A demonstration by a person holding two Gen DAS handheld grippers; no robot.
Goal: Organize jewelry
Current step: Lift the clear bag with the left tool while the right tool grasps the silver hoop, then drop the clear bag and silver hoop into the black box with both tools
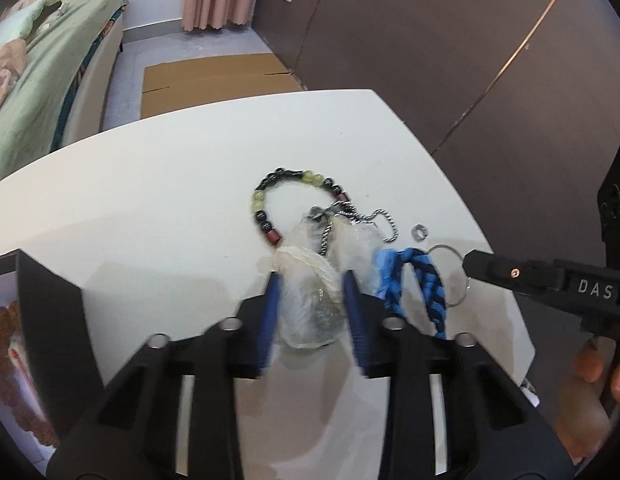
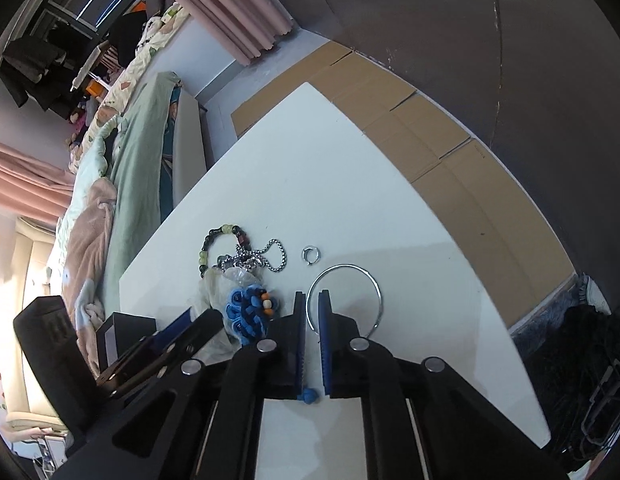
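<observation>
**Jewelry heap on the white table, a claw at each side**

On the white table [image 1: 169,200] a beaded bracelet [image 1: 269,194] of green, black and dark red beads lies farthest left. Just right of it, the left claw [image 1: 312,282] is clamped on a crumpled clear plastic bag [image 1: 310,296], its blue fingers [image 1: 269,320] pressing both sides (a silver chain [image 1: 384,220] trails out from beneath the bag). Beside the bag sits a blue braided cord [image 1: 426,280], then a small silver ring [image 2: 311,255]. Farthest right, the right claw [image 2: 312,304] is closed on the rim of a thin silver bangle [image 2: 376,288], lying flat on the table.
</observation>
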